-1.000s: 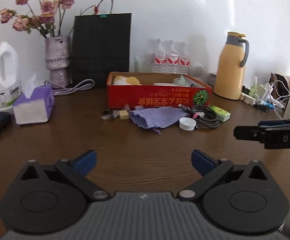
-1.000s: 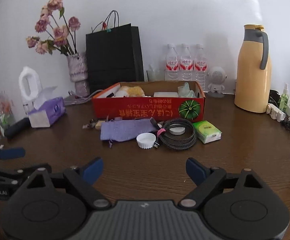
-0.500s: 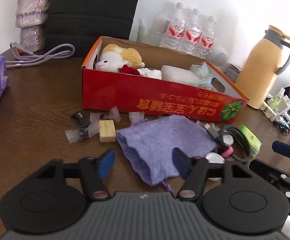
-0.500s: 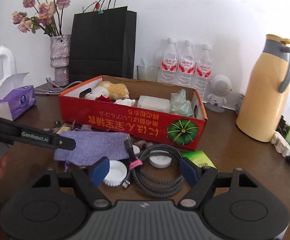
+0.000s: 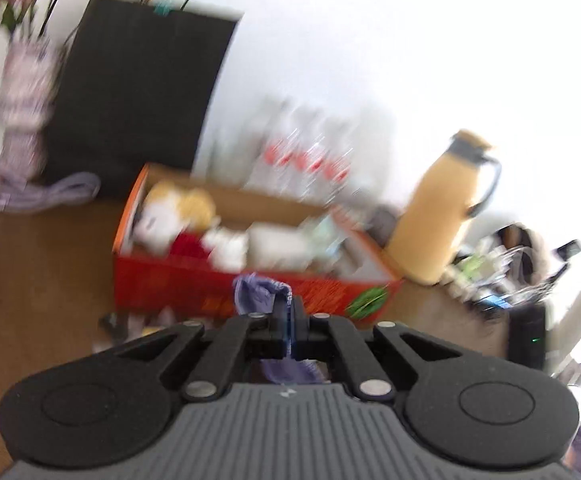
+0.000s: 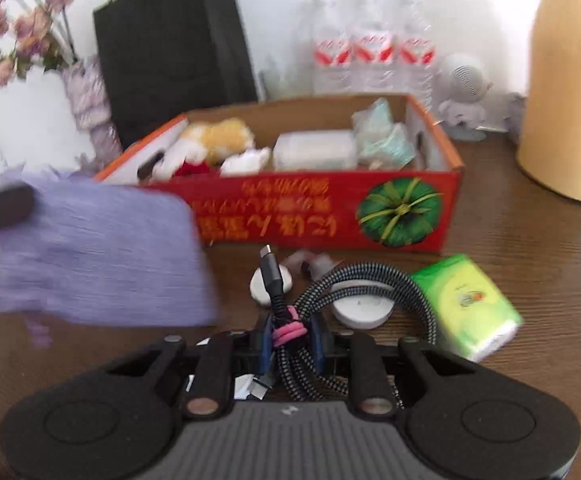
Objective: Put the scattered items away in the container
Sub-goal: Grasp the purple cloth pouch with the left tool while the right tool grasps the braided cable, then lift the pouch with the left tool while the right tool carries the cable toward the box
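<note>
My left gripper (image 5: 290,320) is shut on a purple cloth pouch (image 5: 260,290) and holds it off the table in front of the red cardboard box (image 5: 194,284). In the right wrist view the pouch (image 6: 98,256) hangs at the left, pinched by the left gripper's fingers (image 6: 2,208). My right gripper (image 6: 290,338) is low over the table, and its jaws are closing on a coiled braided cable (image 6: 370,276) at its pink tie. The box (image 6: 290,216) holds a plush toy, tissue packs and other things.
Two white caps (image 6: 362,308) (image 6: 258,284) and a green tissue pack (image 6: 470,304) lie by the cable. A yellow thermos jug (image 6: 562,100) stands at the right. A black paper bag (image 6: 170,48), water bottles (image 6: 370,56) and a flower vase (image 6: 86,96) line the wall.
The left gripper closed on the purple pouch and lifted it off the table. The right gripper came forward and down to the cable, and its jaws narrowed around it.
</note>
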Demonstrator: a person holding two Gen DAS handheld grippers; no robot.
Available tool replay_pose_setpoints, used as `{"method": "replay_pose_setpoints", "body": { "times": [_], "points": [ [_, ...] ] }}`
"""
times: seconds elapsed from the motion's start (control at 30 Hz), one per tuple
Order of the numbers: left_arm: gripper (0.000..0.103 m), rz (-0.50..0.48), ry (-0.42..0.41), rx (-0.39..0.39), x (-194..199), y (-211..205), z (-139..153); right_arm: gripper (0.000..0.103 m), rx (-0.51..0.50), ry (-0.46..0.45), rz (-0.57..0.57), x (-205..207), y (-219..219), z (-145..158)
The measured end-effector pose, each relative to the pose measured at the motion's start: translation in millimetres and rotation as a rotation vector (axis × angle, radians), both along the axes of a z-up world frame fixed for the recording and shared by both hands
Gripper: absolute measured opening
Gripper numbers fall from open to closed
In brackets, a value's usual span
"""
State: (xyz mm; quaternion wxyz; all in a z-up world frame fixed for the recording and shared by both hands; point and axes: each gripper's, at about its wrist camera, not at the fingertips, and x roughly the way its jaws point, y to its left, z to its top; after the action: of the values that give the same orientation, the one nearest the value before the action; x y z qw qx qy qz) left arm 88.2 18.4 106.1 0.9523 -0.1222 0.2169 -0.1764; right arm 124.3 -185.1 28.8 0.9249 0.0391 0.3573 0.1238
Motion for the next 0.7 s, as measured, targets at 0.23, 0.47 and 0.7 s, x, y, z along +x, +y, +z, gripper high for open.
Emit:
{"method": "replay_pose_setpoints", "body": {
  "times": [0.23,0.47,0.7],
  "points": [
    [0.002,0.135,-0.086,0.019,-84,3,21,0.018,0.079,-0.183,-0.044,-81,-17,51],
    [0.002,0.094,-0.092,0.038,-161,-12,3,0.018,0.174,-0.269,0.021,-175,-12,61],
    [0.002,-0.053,-0.12,0.092,-192,-43,-2,0.019,0.196,-0.285,0.03,-222,-21,58]
  ]
}}
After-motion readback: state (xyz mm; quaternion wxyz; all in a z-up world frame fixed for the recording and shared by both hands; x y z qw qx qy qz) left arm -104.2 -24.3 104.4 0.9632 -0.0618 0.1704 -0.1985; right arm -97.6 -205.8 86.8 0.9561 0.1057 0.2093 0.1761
